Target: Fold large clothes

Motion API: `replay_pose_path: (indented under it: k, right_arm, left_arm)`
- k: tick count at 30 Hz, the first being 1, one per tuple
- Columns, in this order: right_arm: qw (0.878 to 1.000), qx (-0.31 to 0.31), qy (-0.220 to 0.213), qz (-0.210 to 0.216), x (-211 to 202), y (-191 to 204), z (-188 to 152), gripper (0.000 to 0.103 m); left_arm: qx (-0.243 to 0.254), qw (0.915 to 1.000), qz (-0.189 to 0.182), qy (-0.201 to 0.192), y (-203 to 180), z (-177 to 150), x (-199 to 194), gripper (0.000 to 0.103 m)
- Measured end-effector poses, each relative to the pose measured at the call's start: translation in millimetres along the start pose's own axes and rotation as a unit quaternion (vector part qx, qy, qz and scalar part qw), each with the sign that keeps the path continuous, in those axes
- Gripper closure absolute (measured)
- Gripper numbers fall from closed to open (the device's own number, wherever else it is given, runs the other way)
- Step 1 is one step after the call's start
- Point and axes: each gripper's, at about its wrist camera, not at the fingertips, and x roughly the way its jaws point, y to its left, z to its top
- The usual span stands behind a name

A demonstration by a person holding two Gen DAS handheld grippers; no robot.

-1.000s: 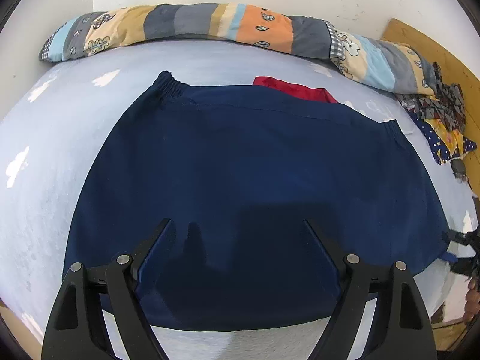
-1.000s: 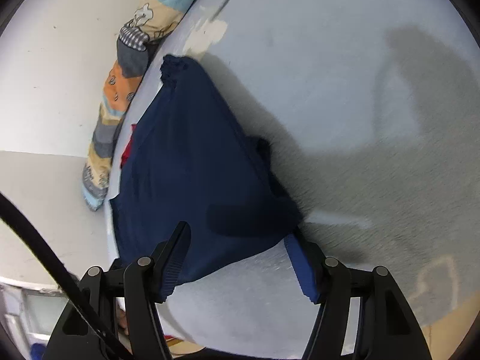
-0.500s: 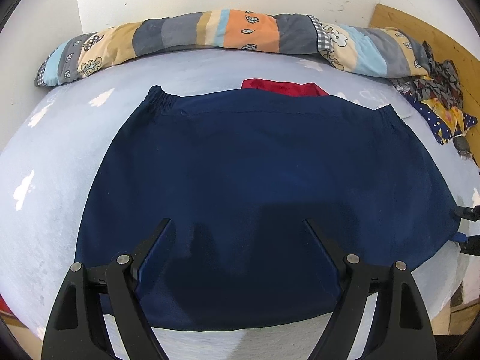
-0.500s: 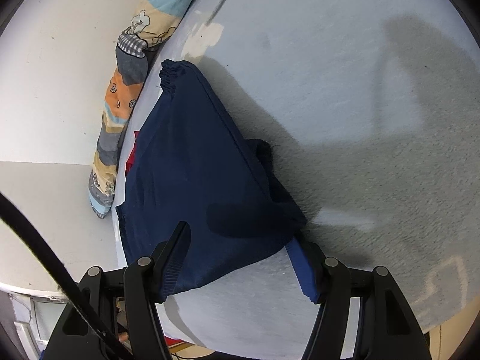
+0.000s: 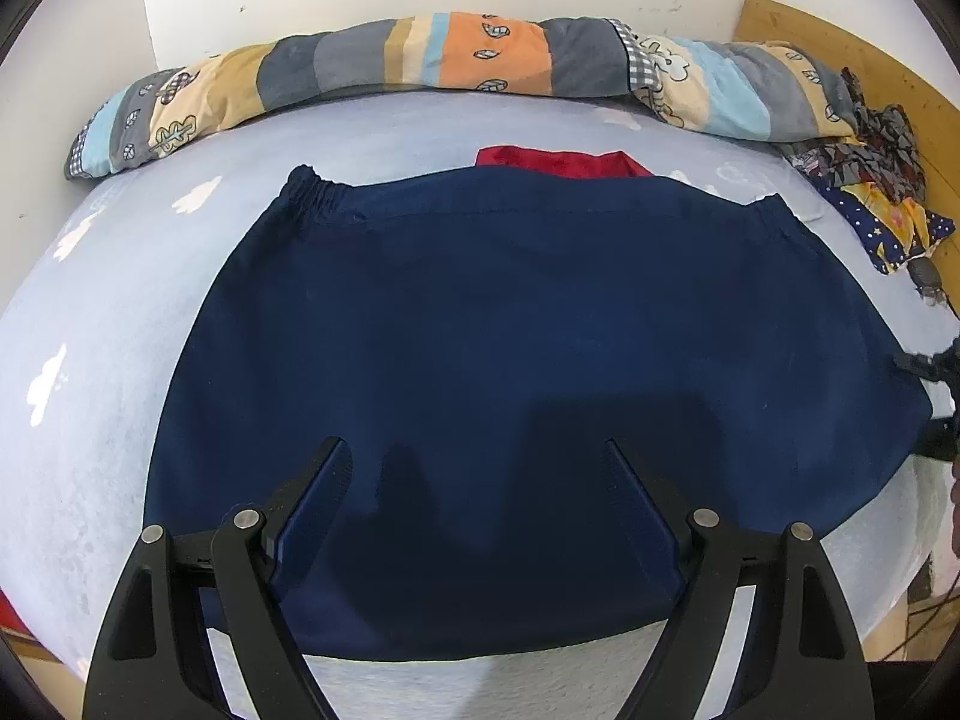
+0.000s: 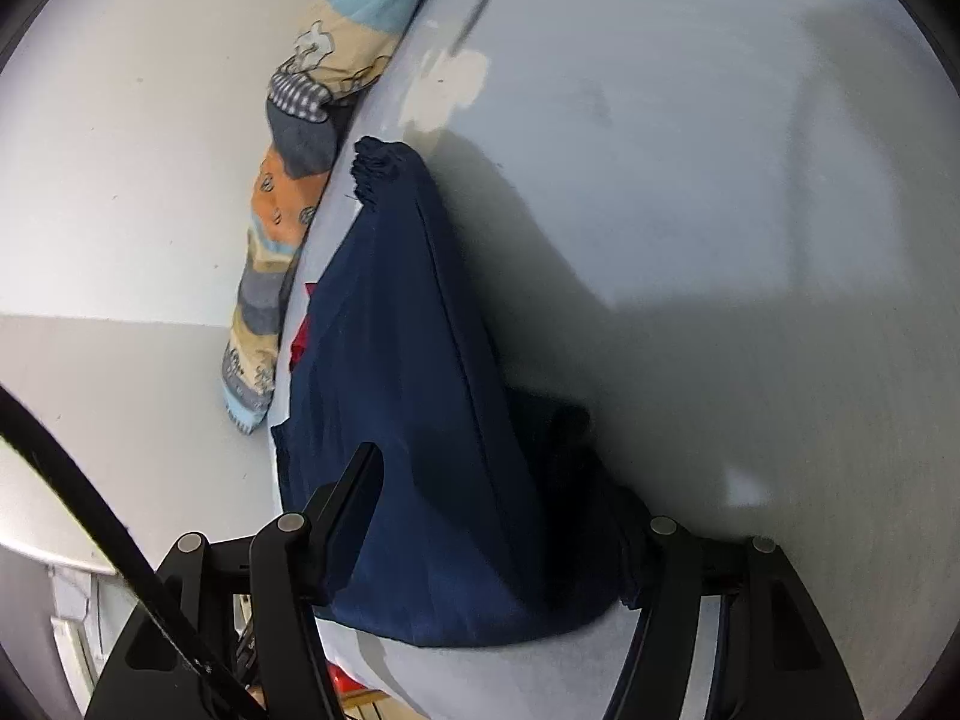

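Garment nearer right hand-held gripper

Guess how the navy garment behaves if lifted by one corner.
Probably floppy: the navy garment lies flat, following the bed. Likely to drape and drag, since it spreads wide. The bunched corner between the right fingers suggests it crumples easily.

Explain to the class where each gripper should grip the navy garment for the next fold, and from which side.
Grip the navy garment at its near hem corners, approaching from the near bed edge: it lies flat, with the elastic waistband farthest away.
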Motion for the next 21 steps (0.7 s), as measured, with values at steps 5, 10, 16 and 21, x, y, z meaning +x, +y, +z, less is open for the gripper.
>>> replay_pose_path:
  k: [5,10,16,21]
  right_arm:
    - [0.999,-0.03,0.015,0.025,8,3,20,0.033]
    - [0.994,-0.087,0.051,0.037,32,20,36,0.033]
    - [0.978,-0.192,0.088,-0.004,61,58,24,0.073]
    - [0.963,-0.259,0.065,-0.034,50,93,9,0.079]
  left_arm:
    - [0.001,1.0,0.002,0.0,-2,1,1,0.019]
    - [0.003,1.0,-0.004,-0.003,-9,6,1,0.019]
    - [0.008,1.0,-0.005,-0.001,-21,10,7,0.019]
    - [0.003,1.0,-0.007,-0.002,-20,12,8,0.019]
